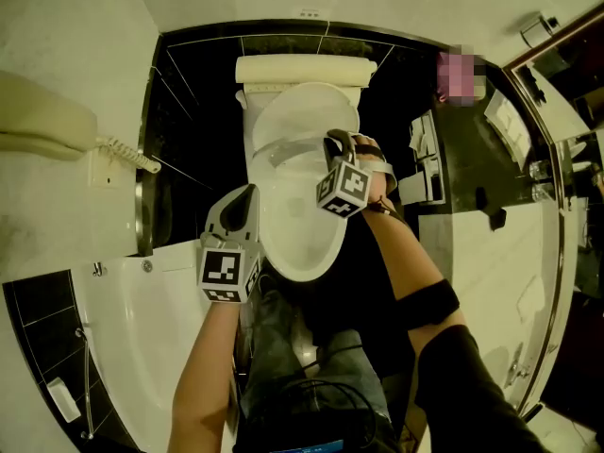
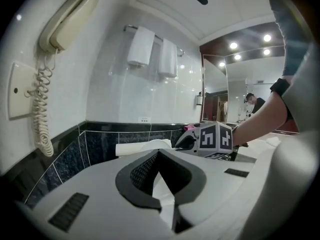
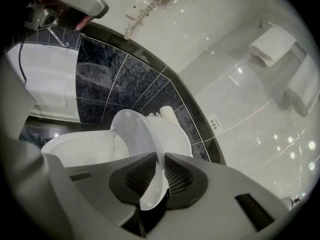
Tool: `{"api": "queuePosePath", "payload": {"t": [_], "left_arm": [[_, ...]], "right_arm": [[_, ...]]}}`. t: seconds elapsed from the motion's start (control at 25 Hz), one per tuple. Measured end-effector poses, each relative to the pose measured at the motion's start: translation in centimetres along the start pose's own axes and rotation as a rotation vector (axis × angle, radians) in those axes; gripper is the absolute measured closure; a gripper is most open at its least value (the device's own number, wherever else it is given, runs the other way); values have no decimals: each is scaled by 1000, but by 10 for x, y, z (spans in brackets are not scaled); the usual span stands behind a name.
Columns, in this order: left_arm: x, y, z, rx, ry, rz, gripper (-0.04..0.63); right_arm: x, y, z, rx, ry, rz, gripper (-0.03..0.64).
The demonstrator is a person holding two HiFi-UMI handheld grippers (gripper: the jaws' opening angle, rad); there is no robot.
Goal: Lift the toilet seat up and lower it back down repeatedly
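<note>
Since the sweep runs left to right, it starts with the cream wall telephone [image 1: 42, 121], which hangs on the pale tiled wall with its coiled cord [image 2: 42, 114] trailing below. Below it in the head view lies the rim of a white tub [image 1: 142, 347] against dark blue marbled tiles. The left tool [image 1: 247, 196] hovers just beside the left edge of the white ceramic toilet bowl [image 1: 302, 243], pointing roughly level. In the left gripper view its dark pads [image 2: 145, 171] meet at the tips with nothing gripped. A bare forearm [image 1: 203, 385] carries it. At centre, the white plastic toilet seat [image 1: 293, 149] stands part-raised, tilted between the bowl and the upright lid [image 3: 175, 131], hinged below the white cistern [image 1: 302, 71]. In the right gripper view the seat [image 3: 132, 134] shows edge-on, its front rim running down between the jaws. The right tool [image 1: 337, 142] has its jaws narrowly apart and clamped on that rim, the meshed pads [image 3: 180, 176] pressing either face. It angles downward over the bowl. The right arm [image 1: 415, 281] wears a dark band. Right of the toilet sits a dark counter [image 1: 472, 159]. Two white folded towels [image 2: 141, 46] hang on a high rail above the cistern.
</note>
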State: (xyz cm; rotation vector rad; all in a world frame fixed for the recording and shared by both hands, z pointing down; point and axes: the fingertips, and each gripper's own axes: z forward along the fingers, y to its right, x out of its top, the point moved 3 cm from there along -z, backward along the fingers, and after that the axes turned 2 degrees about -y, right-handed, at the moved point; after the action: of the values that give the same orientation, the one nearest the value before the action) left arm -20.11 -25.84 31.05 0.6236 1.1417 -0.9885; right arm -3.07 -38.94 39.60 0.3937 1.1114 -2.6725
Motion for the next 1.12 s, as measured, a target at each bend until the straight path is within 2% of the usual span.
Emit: {"api": "queuePosePath", "payload": {"t": [0.16,0.32,0.6,0.92,1.12], "left_arm": [[-11,12,-13,36,-4,-8,607],[-33,45,-27,70,-16,-36,607],[-61,117,-62,77,-25,5,607],[-104,163,-118,137,-31,50,607],[-145,183,-136,153,-52,34,607]], "right_arm": [[-4,-20,-19,1,31,5,547],[-8,-50,-43,6,80,-6,546],[-29,-117,-85,11,127,-32,545],[-49,-174,-110,-19,174,-31,542],[-57,-213,-118,-2,185,-42,538]]}}
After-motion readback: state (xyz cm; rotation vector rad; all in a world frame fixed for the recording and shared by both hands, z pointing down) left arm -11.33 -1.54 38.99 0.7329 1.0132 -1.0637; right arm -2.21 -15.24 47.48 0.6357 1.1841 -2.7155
